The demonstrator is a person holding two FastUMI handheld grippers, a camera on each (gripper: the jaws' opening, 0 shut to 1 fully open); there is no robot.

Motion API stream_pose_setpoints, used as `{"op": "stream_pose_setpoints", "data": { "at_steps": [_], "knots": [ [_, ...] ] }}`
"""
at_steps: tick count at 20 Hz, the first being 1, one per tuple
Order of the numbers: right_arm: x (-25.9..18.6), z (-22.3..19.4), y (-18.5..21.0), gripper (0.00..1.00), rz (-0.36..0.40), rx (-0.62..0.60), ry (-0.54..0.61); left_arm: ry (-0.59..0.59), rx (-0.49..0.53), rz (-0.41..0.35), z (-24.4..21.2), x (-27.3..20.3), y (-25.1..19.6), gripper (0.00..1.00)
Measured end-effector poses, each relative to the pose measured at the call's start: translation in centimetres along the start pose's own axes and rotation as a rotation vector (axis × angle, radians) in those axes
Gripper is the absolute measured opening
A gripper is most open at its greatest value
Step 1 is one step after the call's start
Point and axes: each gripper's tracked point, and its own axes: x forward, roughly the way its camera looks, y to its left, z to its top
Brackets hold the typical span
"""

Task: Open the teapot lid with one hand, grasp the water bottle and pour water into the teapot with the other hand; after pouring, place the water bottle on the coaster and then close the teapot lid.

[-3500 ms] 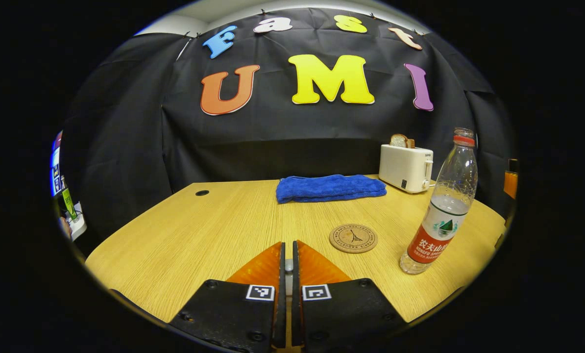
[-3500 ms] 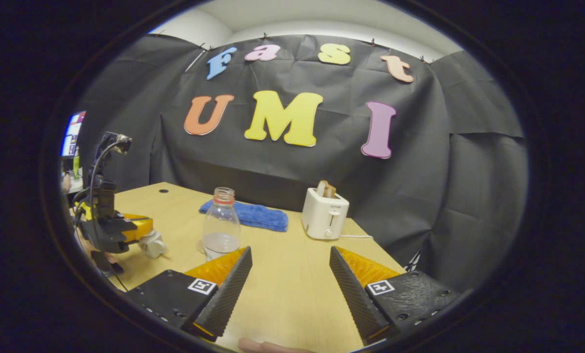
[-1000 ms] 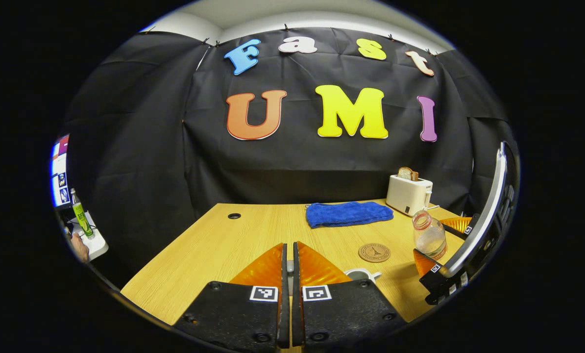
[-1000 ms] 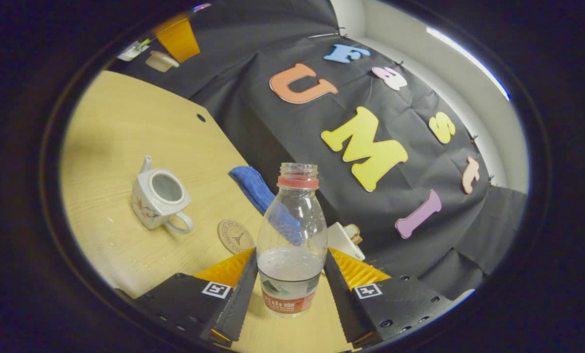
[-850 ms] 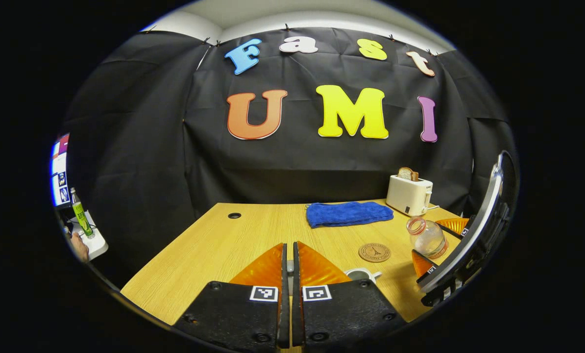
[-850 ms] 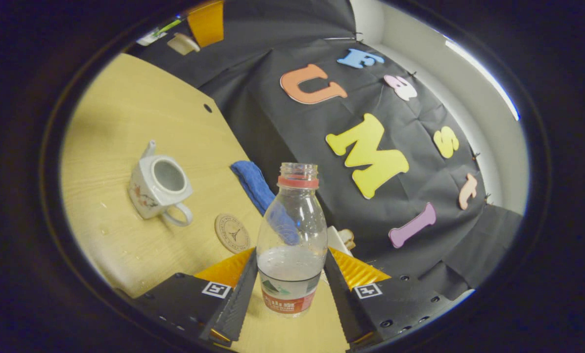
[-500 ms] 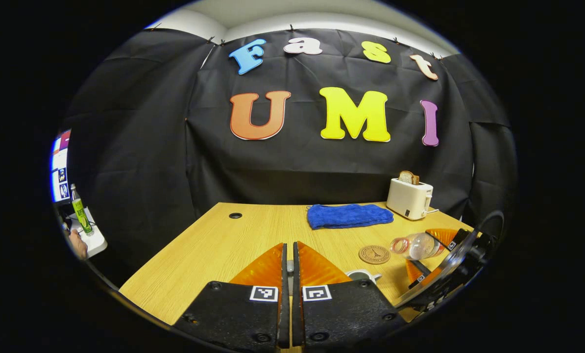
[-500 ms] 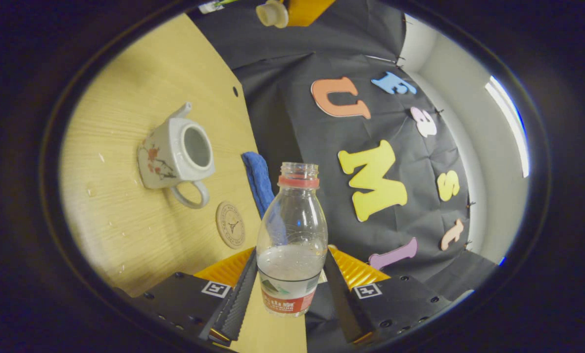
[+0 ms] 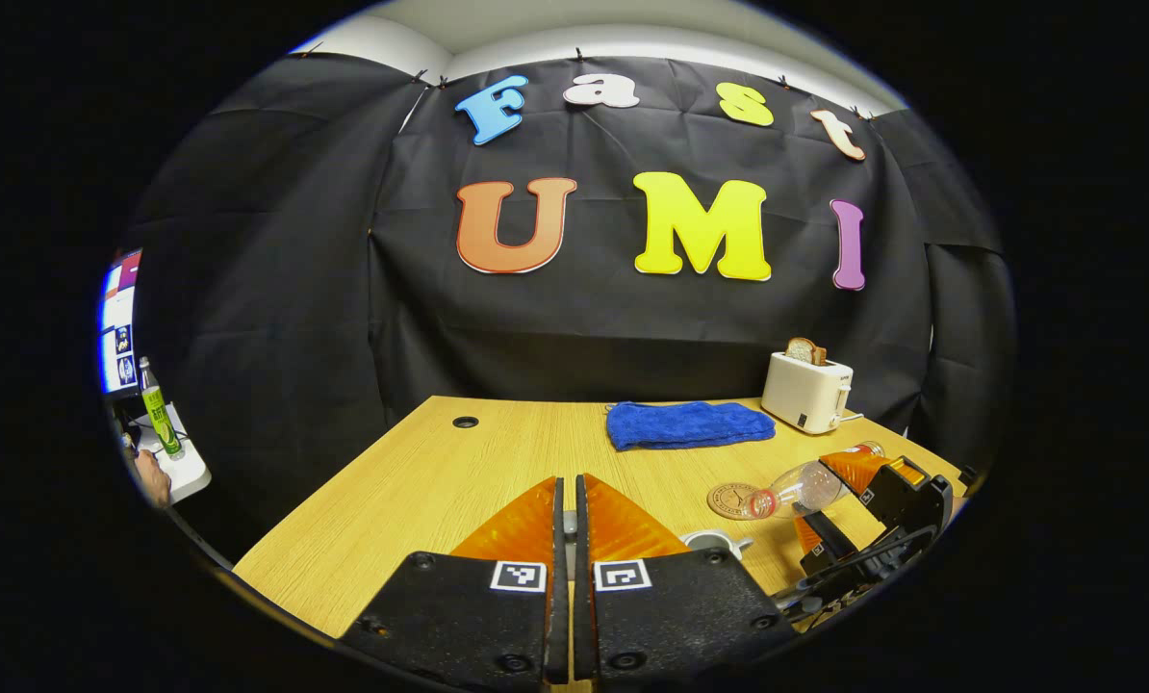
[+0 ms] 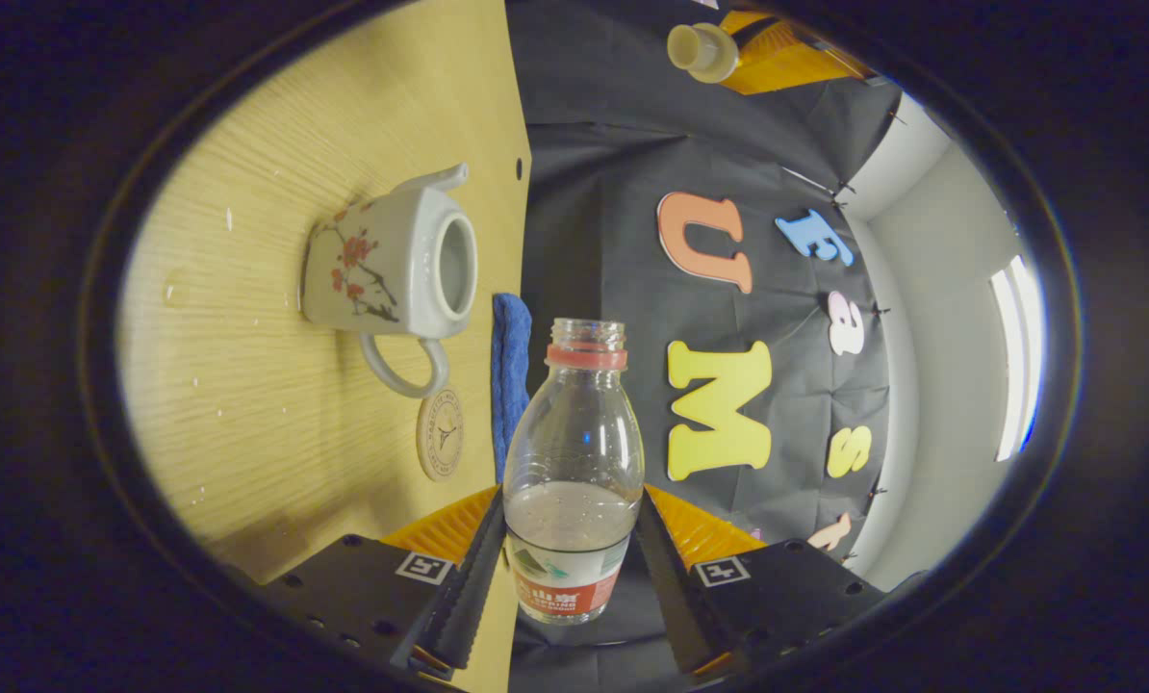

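Note:
My right gripper [image 10: 568, 505] is shut on the clear, capless water bottle [image 10: 574, 462], which holds a little water. In the left gripper view the bottle [image 9: 801, 489] lies almost level in the right gripper [image 9: 825, 496], its mouth pointing left above the cork coaster [image 9: 728, 499]. The white flowered teapot [image 10: 387, 265] stands open on the table, and its rim [image 9: 714, 542] peeks out beside my left fingers. My left gripper [image 9: 566, 486] is shut on the teapot lid [image 10: 700, 50] and holds it up in the air; the knob [image 9: 566, 525] shows between the fingers.
A folded blue towel [image 9: 687, 424] and a white toaster [image 9: 805, 390] with bread stand at the back of the wooden table [image 9: 421, 481]. Water drops [image 10: 218, 221] dot the wood near the teapot. A person's hand [image 9: 151, 476] rests at a side desk far left.
The right gripper has tipped the bottle from upright to nearly level, bringing its mouth down toward the teapot. The left gripper stays raised with the lid.

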Motion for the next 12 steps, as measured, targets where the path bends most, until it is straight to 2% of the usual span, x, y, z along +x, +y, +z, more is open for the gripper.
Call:
{"op": "stream_pose_setpoints", "data": {
  "at_steps": [12],
  "knots": [
    [-0.1,1.1,0.2,0.76,-0.041,-0.202,-0.055,0.010,0.011,-0.007,-0.2,0.0,-0.2,0.05]
  ]
}}
